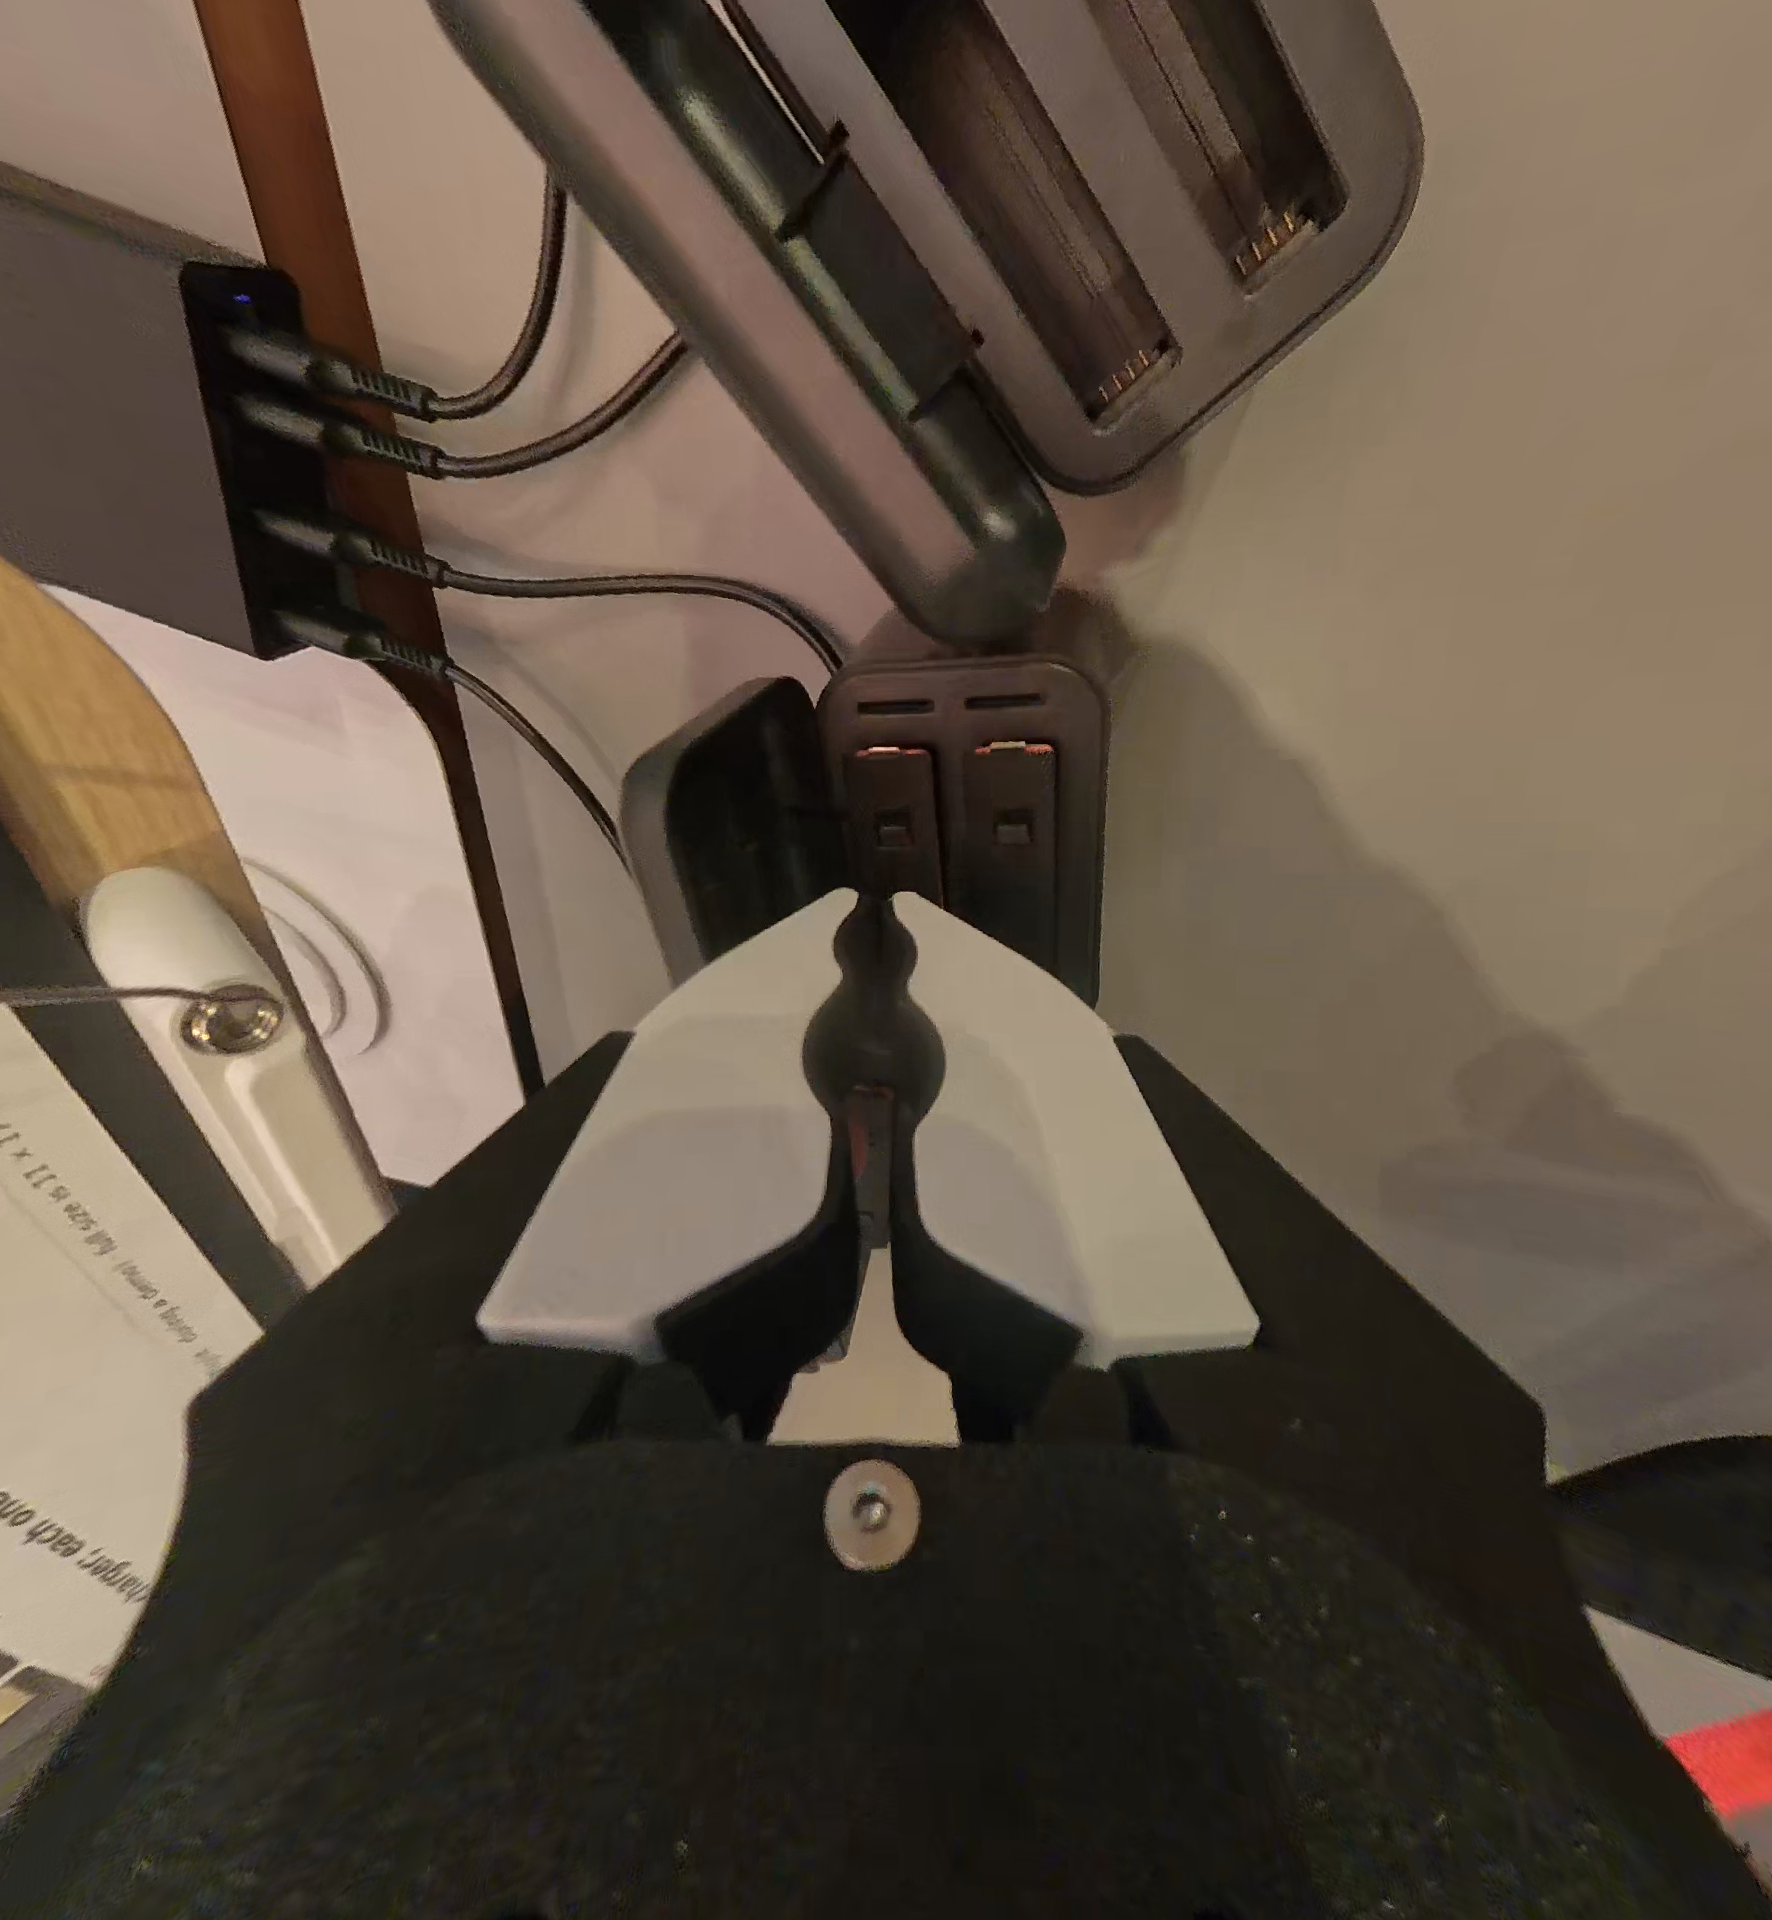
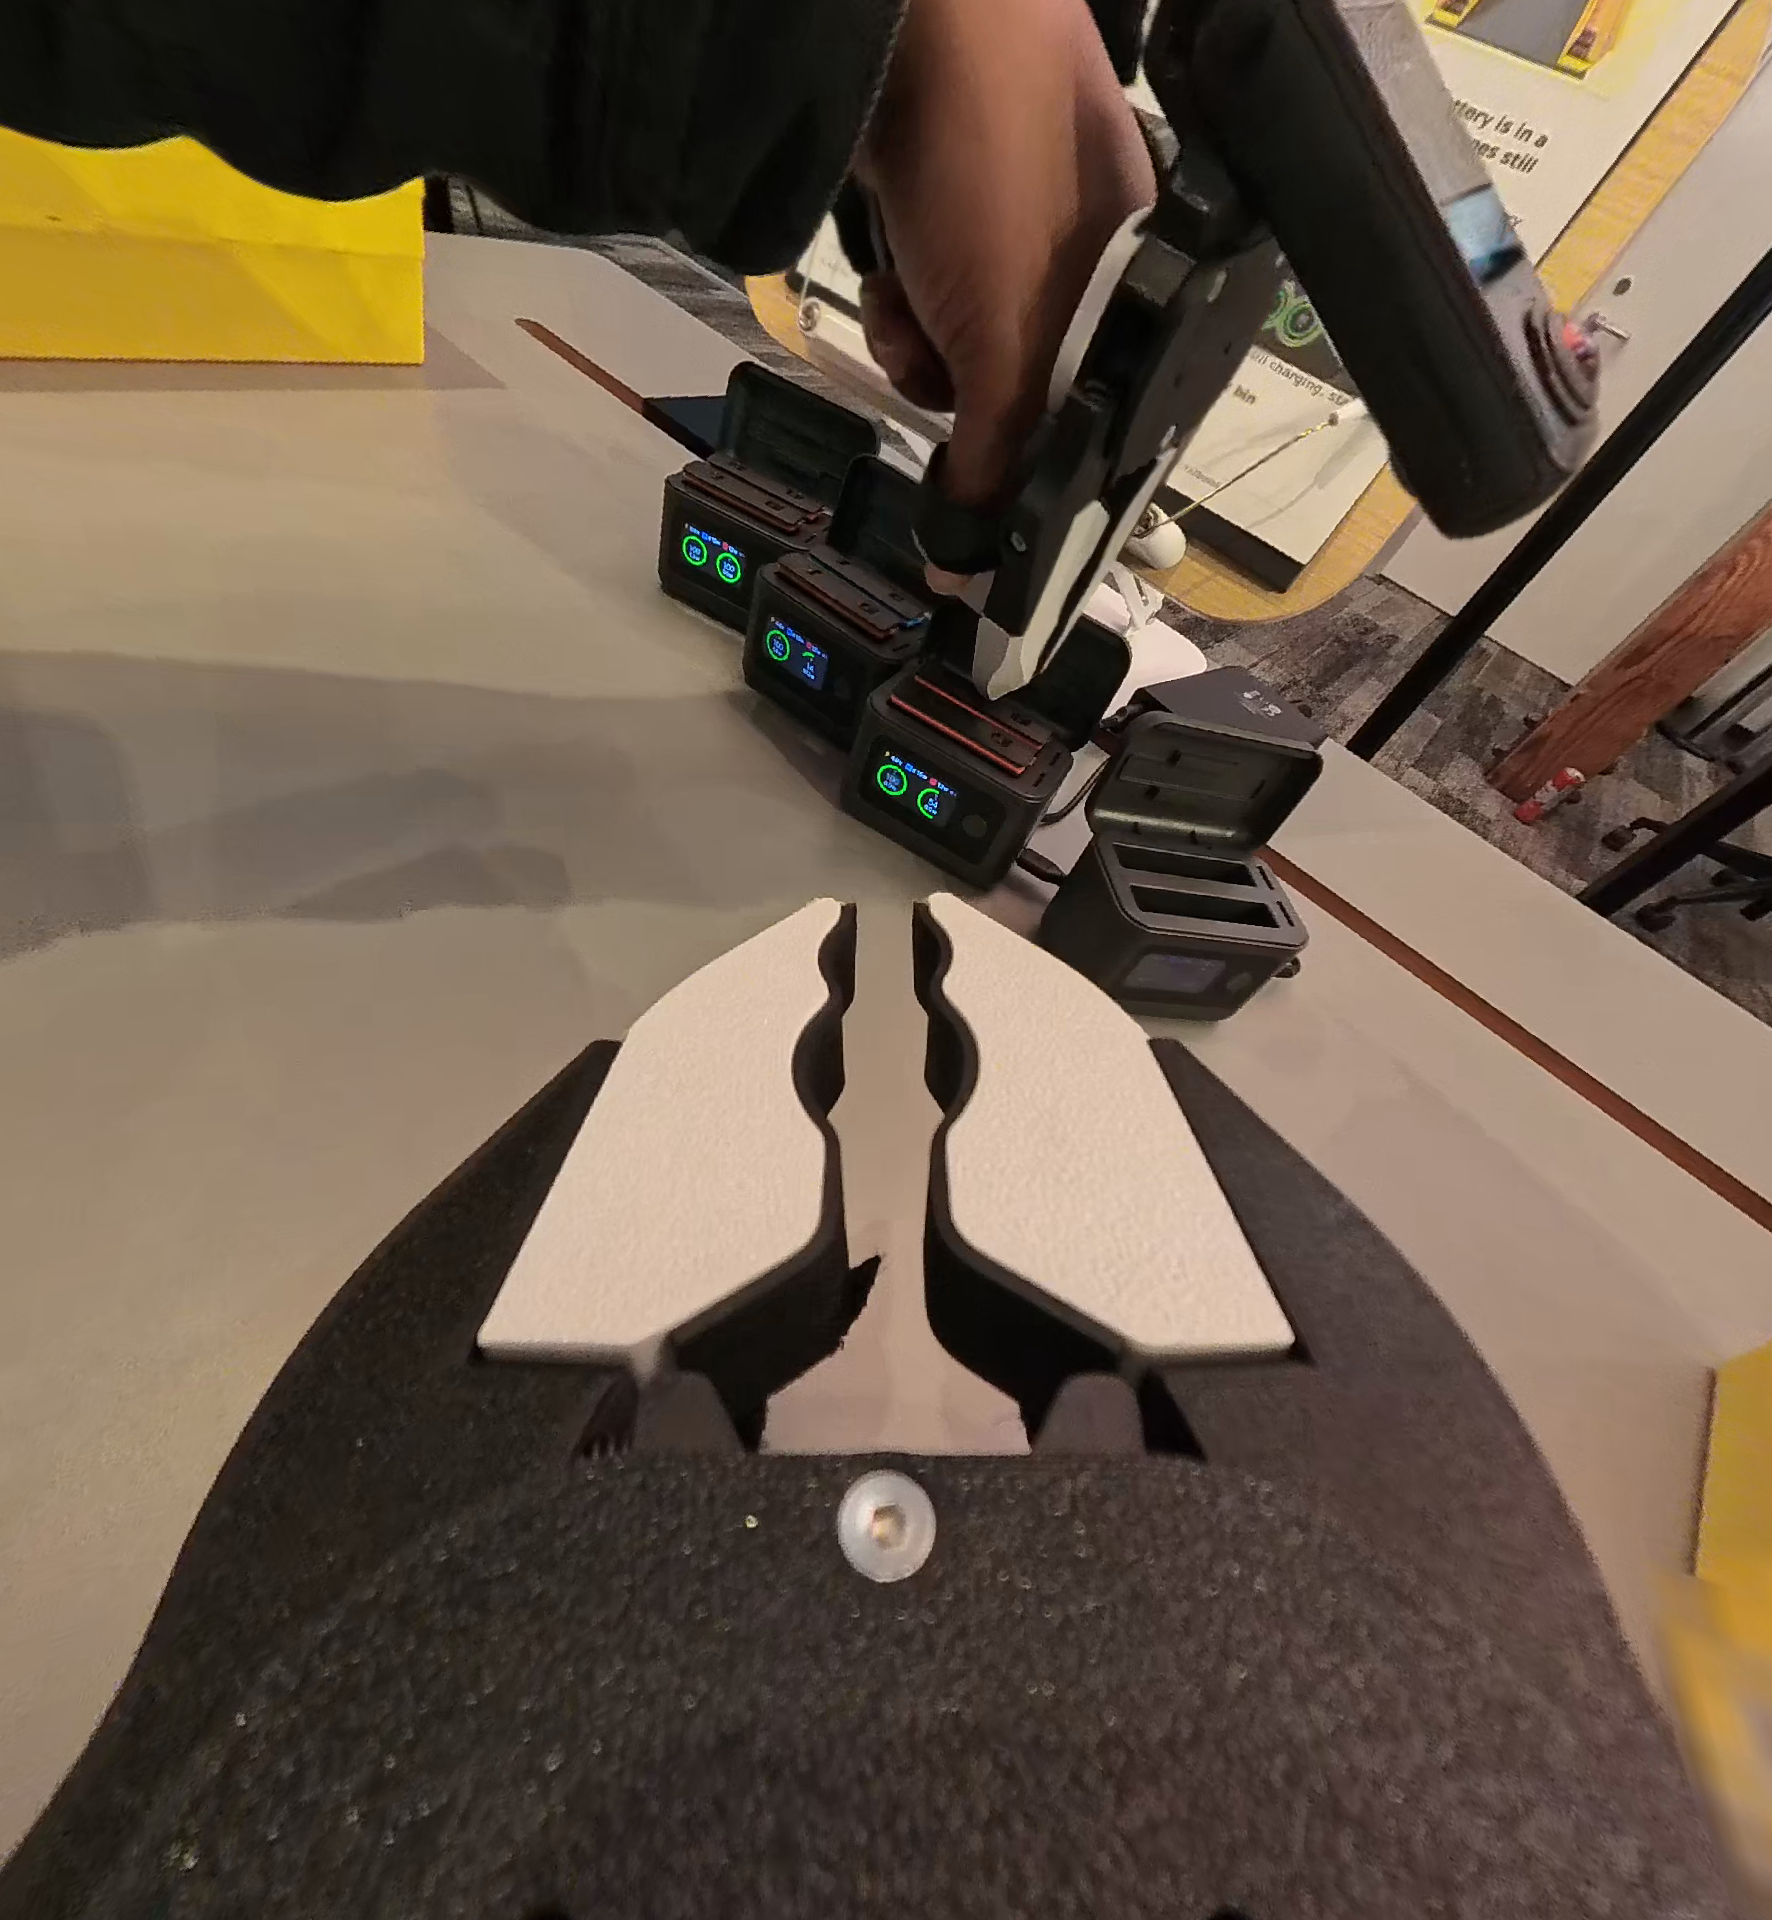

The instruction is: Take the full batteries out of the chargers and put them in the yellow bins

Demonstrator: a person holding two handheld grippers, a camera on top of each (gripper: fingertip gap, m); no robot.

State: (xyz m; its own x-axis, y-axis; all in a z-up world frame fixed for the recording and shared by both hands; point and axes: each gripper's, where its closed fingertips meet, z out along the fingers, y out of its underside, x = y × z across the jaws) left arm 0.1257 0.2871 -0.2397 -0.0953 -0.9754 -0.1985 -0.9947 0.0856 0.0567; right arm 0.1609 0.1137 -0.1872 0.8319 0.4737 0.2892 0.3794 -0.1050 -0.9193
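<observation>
The grey table [image 2: 238, 582] spreads beneath the right gripper [image 2: 882, 914], whose jaws stand slightly apart, holding nothing. Ahead of them sit four chargers [image 2: 955, 790]. The left gripper [image 1: 880, 899], jaws pressed together, pinches a battery [image 1: 887, 821] in one charger.

This looks like an office or work room. A long pale counter [image 2: 238, 582] holds a row of black chargers [image 2: 949, 795] with little lit screens. Past it are grey carpet [image 2: 1464, 665], a rolling chair [image 2: 1755, 883], and posters [image 2: 1547, 135] on the wall.
</observation>
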